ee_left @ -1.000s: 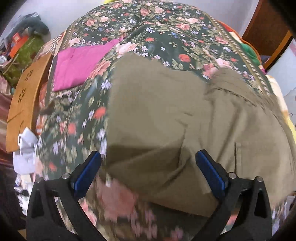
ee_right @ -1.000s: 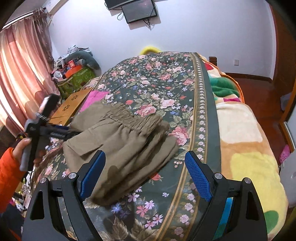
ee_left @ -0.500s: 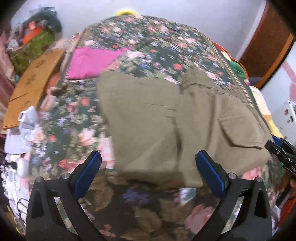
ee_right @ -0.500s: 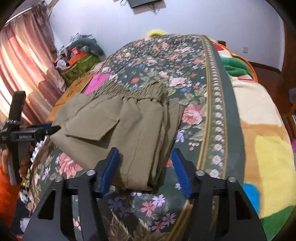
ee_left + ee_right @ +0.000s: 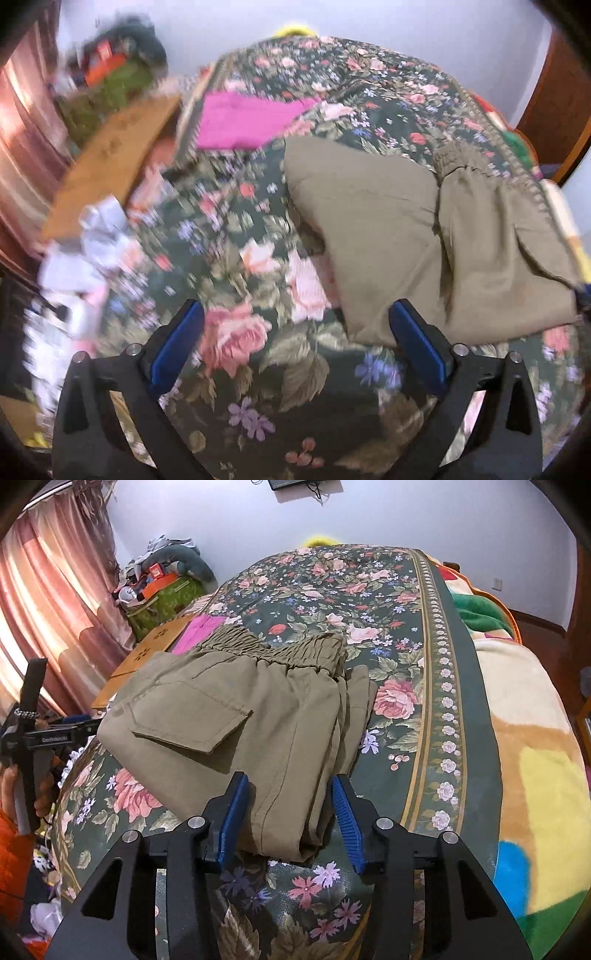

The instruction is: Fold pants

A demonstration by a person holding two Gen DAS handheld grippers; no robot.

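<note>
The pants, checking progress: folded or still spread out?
Folded: the olive pants lie as a compact stack on the bedspread, layered edges at the right gripper.

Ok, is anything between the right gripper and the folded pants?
Nothing visible. The right gripper already straddles the near edge of the folded olive-green cargo pants, its blue pads on either side of the fabric stack with only the dark floral bedspread underneath. The pink folded cloth lies beyond the pants, at their far corner.
</note>
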